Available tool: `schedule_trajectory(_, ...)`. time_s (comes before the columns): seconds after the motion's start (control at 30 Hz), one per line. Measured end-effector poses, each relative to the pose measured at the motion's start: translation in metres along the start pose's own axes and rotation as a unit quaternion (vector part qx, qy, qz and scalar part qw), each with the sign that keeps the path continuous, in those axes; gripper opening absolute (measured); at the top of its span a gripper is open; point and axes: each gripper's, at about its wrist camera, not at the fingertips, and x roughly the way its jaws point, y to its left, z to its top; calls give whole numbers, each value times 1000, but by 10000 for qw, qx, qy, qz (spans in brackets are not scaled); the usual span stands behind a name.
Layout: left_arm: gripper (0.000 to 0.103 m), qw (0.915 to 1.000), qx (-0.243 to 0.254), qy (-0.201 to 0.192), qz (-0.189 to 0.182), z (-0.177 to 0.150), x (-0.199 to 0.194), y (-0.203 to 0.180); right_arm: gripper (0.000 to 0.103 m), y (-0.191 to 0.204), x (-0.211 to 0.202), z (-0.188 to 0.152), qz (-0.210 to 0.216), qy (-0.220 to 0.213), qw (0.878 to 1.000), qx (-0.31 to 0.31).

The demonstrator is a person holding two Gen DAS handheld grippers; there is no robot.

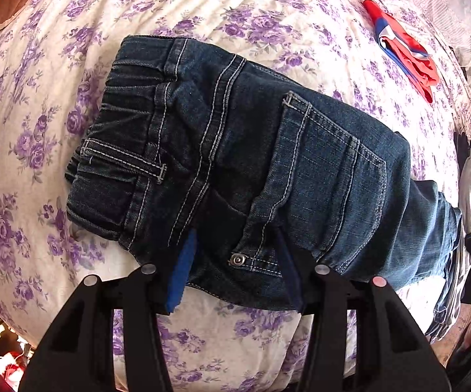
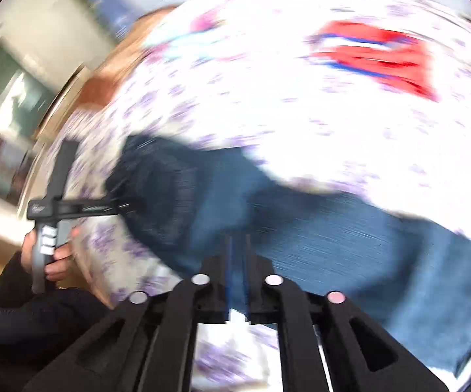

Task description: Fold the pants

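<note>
while my left gripper (image 1: 235, 271) has its blue-padded jaws spread wide around the near edge of the dark blue denim pants (image 1: 251, 170), close to the metal rivet (image 1: 236, 259) at the pocket corner, i cannot tell whether the pads are touching the cloth; i read it as a pin or ready hold so the seat does not slide. my right gripper (image 2: 238, 258) shows its jaws drawn nearly together, with denim directly ahead of the tips, and i judge they are pinched on a fold of the leg, though the blur in that view keeps me from being certain. the pants lie on the white bedspread with purple flowers (image 1: 39, 130), waistband to the left in the left wrist view and the leg trailing right toward the bed's edge. the leg looks to me still unfolded, so a grip there makes sense for carrying it over toward the waistband. a folded red and blue garment (image 1: 402, 49) sits well apart on the far side of the bed, out of the way. in the right wrist view the hand (image 2: 56, 254) holding the other tool appears beside the waistband.
</note>
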Motion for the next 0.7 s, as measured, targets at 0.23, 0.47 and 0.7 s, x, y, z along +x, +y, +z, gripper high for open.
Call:
schedule_trajectory(0.23, 49, 10000, 60, -9, 69, -1, -1, -2, 38, -191, -89, -100, -1830, -472, 9538, 2336)
schedule_trajectory(0.47, 49, 9998, 114, 57, 131, 1, 1, -5, 38, -267, -77, -109, -1557, -467, 9613, 2225)
schedule_trajectory(0.7, 49, 9995, 129, 133, 273, 3, 5, -11, 18, -296, -38, -99, -1456, -59, 9663, 2120)
